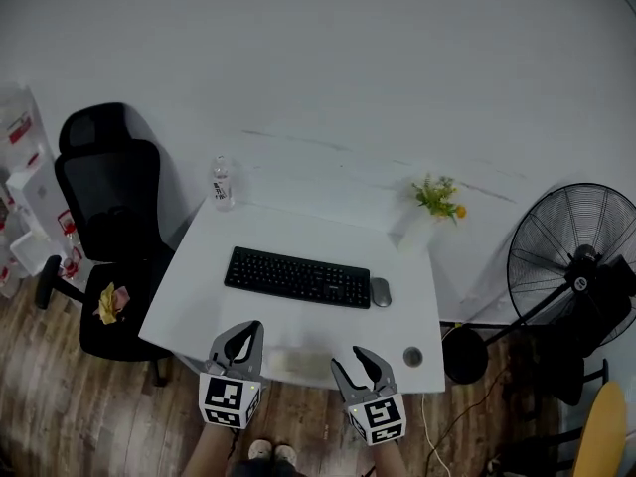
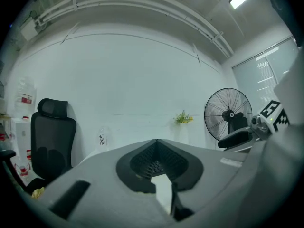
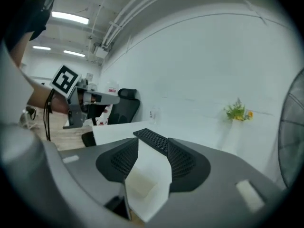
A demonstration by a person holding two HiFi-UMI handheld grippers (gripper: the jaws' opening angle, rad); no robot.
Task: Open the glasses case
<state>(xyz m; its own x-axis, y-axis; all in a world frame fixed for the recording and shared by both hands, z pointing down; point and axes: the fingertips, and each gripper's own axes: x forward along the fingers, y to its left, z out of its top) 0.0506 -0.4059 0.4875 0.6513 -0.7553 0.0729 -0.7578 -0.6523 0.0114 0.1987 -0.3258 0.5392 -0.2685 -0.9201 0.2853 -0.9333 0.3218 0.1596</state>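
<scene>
The glasses case [image 1: 298,364] is a pale, whitish oblong lying at the front edge of the white desk [image 1: 199,286]. It sits between my two grippers. My left gripper [image 1: 241,338] hovers just left of the case, its fingertips meeting in the left gripper view [image 2: 156,141], with nothing held. Just right of the case, my right gripper [image 1: 360,361] stands open. In the right gripper view the case [image 3: 140,184] shows low in the gap between the right gripper's [image 3: 153,144] jaws, below them and untouched.
A black keyboard [image 1: 296,277] and a grey mouse [image 1: 380,291] lie mid-desk. A water bottle [image 1: 222,182] and a potted plant [image 1: 437,199] stand at the back. A small round object [image 1: 412,356] sits front right. A black office chair [image 1: 109,237] stands left, a fan [image 1: 581,266] right.
</scene>
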